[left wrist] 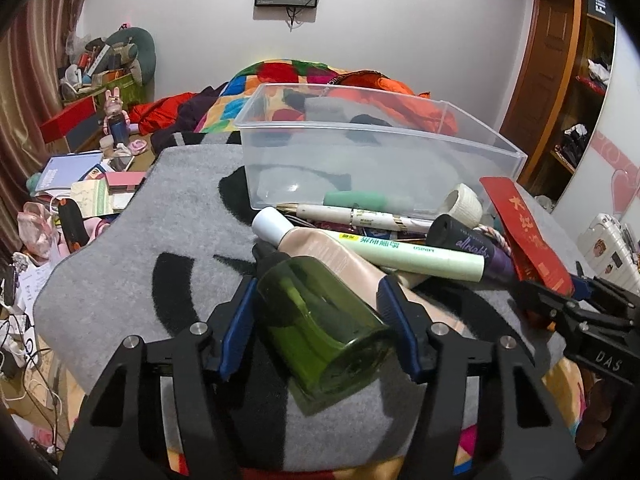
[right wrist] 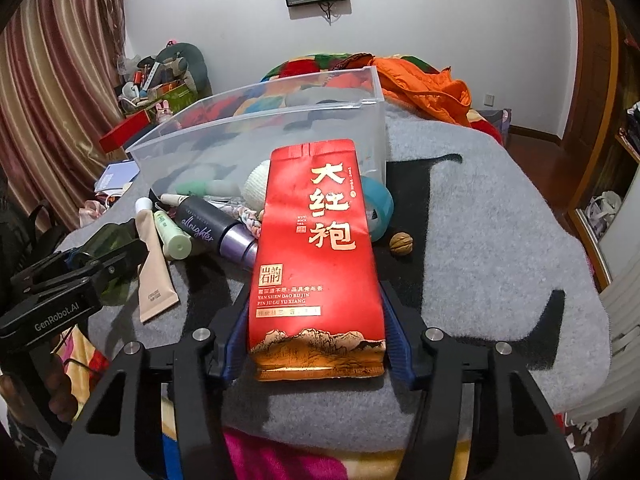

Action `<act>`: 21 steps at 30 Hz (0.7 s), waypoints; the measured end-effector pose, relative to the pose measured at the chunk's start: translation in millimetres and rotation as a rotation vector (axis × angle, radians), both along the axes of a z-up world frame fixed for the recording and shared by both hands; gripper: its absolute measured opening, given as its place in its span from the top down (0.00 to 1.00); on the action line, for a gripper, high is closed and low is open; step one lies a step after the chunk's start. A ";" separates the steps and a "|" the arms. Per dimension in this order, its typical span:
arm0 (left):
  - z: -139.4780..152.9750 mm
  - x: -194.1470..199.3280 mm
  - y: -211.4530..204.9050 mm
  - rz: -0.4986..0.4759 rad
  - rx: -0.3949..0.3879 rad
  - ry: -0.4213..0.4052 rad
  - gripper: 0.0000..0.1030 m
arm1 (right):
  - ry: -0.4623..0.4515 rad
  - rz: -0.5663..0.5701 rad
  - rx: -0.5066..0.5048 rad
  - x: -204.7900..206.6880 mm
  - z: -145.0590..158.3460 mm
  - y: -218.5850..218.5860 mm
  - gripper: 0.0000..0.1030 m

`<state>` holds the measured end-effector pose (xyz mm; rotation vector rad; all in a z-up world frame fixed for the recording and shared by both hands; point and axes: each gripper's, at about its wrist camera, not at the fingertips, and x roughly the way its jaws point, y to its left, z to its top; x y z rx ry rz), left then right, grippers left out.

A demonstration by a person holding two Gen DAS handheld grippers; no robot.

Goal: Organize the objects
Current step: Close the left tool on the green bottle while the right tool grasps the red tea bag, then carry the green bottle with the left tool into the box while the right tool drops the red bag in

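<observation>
A green translucent bottle (left wrist: 320,320) lies on its side on the grey blanket (left wrist: 120,260). My left gripper (left wrist: 318,288) is shut on it, blue pads pressed to both flanks. A red tea packet (right wrist: 320,240) with gold characters leans up from the blanket, and my right gripper (right wrist: 316,292) is shut on its lower part. In the left wrist view the right gripper (left wrist: 552,288) shows at the right edge with the packet (left wrist: 524,232). In the right wrist view the left gripper (right wrist: 108,248) shows at the left. Behind both stands a clear plastic bin (left wrist: 400,140).
Piled before the bin are a beige tube (left wrist: 328,248), a pale green tube (left wrist: 420,254), a dark purple bottle (left wrist: 476,246), a white pen (left wrist: 360,214) and a tape roll (left wrist: 464,200). A walnut (right wrist: 401,243) and a teal ball (right wrist: 378,204) lie right of the packet.
</observation>
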<state>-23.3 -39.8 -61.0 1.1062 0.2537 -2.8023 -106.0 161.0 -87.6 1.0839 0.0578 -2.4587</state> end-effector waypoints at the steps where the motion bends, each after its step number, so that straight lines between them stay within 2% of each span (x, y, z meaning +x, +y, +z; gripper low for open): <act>1: 0.5 2.1 -0.6 0.003 -0.001 0.004 0.41 | 0.002 0.001 -0.005 0.2 0.8 1.1 0.48; 13: 31.0 20.9 -6.1 0.006 0.013 0.083 0.43 | 0.081 -0.019 -0.045 16.5 25.8 12.6 0.48; 14: 34.8 21.6 -5.9 0.002 0.013 0.091 0.49 | 0.088 -0.019 -0.046 17.7 28.7 13.0 0.48; 17: 45.0 20.8 -4.2 -0.013 -0.004 0.103 0.57 | 0.120 -0.016 -0.053 19.0 40.4 15.2 0.48; 21: 49.8 16.2 -4.2 -0.023 -0.009 0.109 0.60 | 0.146 -0.013 -0.062 17.1 50.3 15.0 0.48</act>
